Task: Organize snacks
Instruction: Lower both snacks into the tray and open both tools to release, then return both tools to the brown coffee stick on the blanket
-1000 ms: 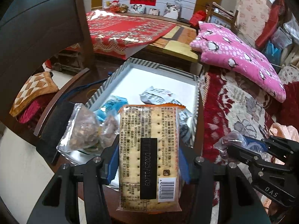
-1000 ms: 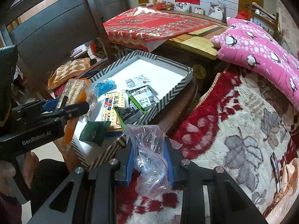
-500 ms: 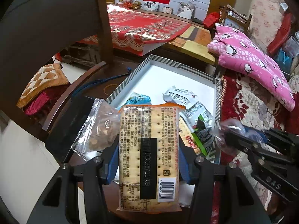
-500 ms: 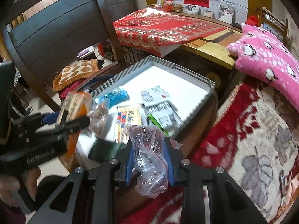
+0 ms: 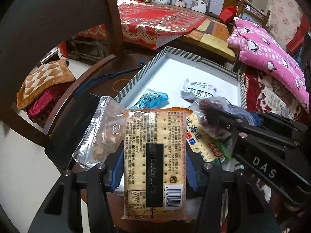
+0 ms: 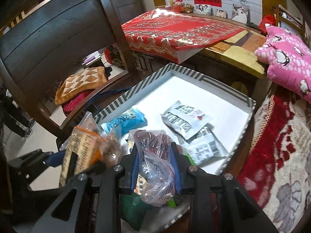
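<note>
Filling left fingers (image 5: 116, 167): cracker pack (image 5: 154, 163).

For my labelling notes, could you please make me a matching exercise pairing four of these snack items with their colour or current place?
Things:
1. orange-edged cracker packet
2. clear zip bag of dark red fruit
3. blue snack pouch
4. white printed sachet

Descriptions:
A. lying in the striped-rim tray, far side
B. held by the left fingers
C. lying in the tray, left side
D. held by the right fingers

Pairs: 1-B, 2-D, 3-C, 4-A
</note>
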`<state>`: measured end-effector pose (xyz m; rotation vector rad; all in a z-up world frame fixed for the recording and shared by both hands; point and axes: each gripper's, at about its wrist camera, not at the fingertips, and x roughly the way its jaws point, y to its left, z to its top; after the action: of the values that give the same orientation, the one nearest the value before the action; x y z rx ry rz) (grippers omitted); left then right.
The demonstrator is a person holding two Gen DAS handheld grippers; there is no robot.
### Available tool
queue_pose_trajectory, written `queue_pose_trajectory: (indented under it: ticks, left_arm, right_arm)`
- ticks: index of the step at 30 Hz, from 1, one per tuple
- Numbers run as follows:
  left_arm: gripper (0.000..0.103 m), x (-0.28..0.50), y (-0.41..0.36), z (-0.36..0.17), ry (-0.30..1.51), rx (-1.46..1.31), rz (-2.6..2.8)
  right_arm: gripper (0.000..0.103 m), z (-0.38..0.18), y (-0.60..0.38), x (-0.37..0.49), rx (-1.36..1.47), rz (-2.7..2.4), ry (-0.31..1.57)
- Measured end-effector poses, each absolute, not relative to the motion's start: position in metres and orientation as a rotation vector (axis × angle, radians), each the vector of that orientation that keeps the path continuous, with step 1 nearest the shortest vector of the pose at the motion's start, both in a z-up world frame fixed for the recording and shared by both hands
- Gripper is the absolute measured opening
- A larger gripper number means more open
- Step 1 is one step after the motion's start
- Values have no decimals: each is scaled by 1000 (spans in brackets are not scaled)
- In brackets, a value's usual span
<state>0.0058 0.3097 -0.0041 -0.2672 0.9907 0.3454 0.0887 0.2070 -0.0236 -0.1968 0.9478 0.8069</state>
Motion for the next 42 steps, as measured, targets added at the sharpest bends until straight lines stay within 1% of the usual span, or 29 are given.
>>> queue_pose_trajectory:
  ticks: [4,5,6,7,8,11,13,15,20,24,29,42]
  left_arm:
    - [53,8,310,-9,996,-268,365]
    - [53,9,309,-10,999,-262,367]
    - [54,9,308,-10,997,-257,367]
    - [56,9,307,-10,995,-255,367]
    - [60,9,306,-10,993,-255,365]
    - [71,10,306,-8,986,-265,369]
    - [73,10,306,-5,979,-266,372]
    - [78,9,304,0,966,-249,385]
    - [82,3,296,23,917,-239,386]
    - [85,0,286,41,869,-243,371]
    - [85,8,264,49,861,-207,336]
    - [85,41,206,42,911,-151,221]
  right_arm:
    - [33,-29,212,85,-168,860,954]
    - [41,-30,212,83,-161,871,949]
    - [58,-30,211,82,-149,886,944]
    - [67,-29,209,81,-133,895,938]
    - [78,-27,207,79,-114,898,931]
    - [79,-18,196,82,-44,884,930]
    - [79,-11,188,84,-22,881,930]
    - [79,-1,176,83,-16,881,909]
    - [81,15,125,83,-50,858,881]
    - [82,8,62,103,-69,730,912]
    - [82,-7,-16,125,-80,553,949]
    - [82,-29,-149,152,54,313,961]
